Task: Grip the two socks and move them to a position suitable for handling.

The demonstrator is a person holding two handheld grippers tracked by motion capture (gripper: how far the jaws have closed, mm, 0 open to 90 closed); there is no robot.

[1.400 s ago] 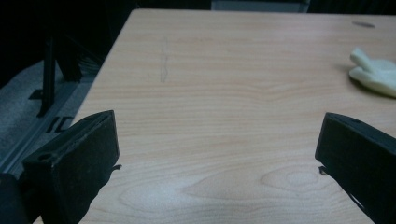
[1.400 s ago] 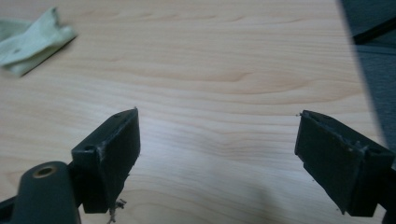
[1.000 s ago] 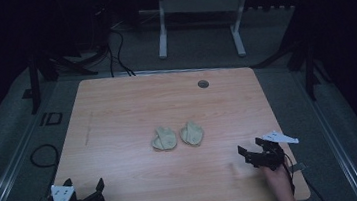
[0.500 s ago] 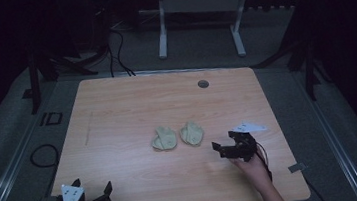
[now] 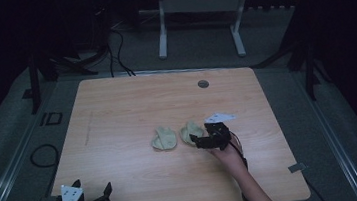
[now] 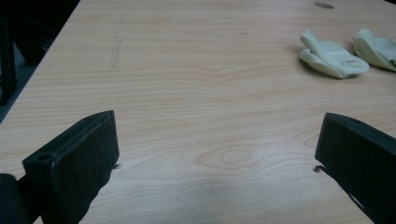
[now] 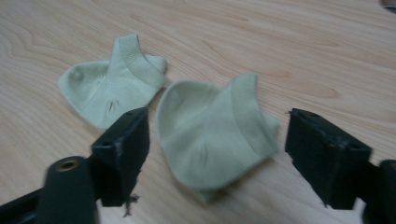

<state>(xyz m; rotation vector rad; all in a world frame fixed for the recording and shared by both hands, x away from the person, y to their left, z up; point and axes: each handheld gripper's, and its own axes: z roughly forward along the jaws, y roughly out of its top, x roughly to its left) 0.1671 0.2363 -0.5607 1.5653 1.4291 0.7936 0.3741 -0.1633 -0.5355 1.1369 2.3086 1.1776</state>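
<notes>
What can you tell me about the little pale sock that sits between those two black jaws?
The sock is a short, pale green-cream ankle sock of soft knit cloth, with a ribbed cuff band across its top. It lies flat and slightly rumpled on the wooden table, near the middle. The right gripper has its jaws open to either side of it, not yet pinching. A second matching sock lies close beside it, apart.
</notes>
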